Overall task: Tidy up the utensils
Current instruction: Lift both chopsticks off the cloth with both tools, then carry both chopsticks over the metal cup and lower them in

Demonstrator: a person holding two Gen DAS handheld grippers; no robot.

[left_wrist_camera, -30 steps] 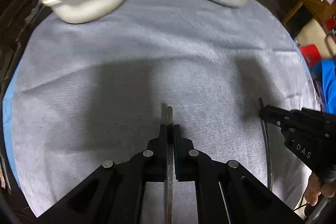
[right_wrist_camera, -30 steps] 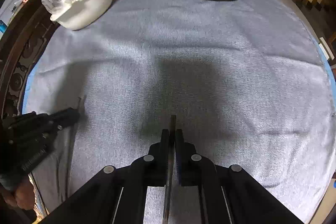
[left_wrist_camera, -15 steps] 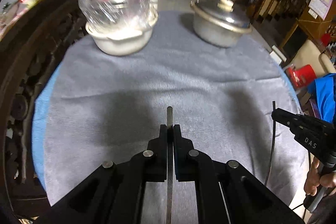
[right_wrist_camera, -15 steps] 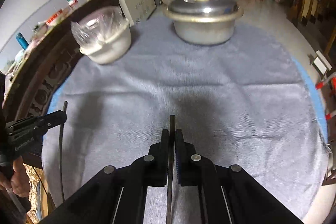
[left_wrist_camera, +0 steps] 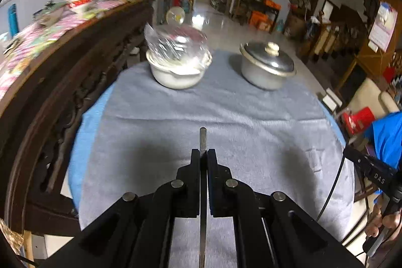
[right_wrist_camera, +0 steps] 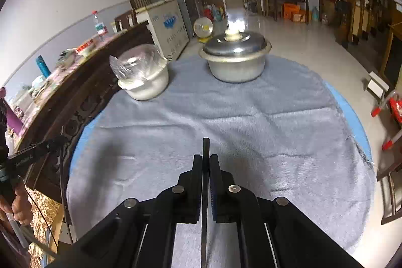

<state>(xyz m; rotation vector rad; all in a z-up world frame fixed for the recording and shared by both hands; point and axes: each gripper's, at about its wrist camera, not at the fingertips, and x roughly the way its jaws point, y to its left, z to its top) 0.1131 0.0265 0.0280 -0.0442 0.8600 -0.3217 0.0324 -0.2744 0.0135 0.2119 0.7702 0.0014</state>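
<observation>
My left gripper (left_wrist_camera: 203, 153) is shut on a thin flat metal utensil handle (left_wrist_camera: 203, 140) that sticks out ahead of the fingertips and runs back between them. My right gripper (right_wrist_camera: 206, 158) is shut on a similar dark metal utensil handle (right_wrist_camera: 206, 150). Both are held high above the round table with the grey cloth (left_wrist_camera: 226, 117). The right gripper also shows at the right edge of the left wrist view (left_wrist_camera: 351, 155), the left gripper at the left edge of the right wrist view (right_wrist_camera: 57, 141). The utensils' working ends are hidden.
A white bowl under clear plastic wrap (left_wrist_camera: 177, 67) and a lidded metal pot (left_wrist_camera: 267, 69) stand at the far side of the cloth. A dark carved wooden sideboard (left_wrist_camera: 50, 82) runs along the left. Chairs and a red stool (left_wrist_camera: 359, 117) stand to the right.
Both grippers have risen and pulled back from just above the cloth, each still holding its utensil. The bowl, the pot and the room beyond have come into fuller view.
</observation>
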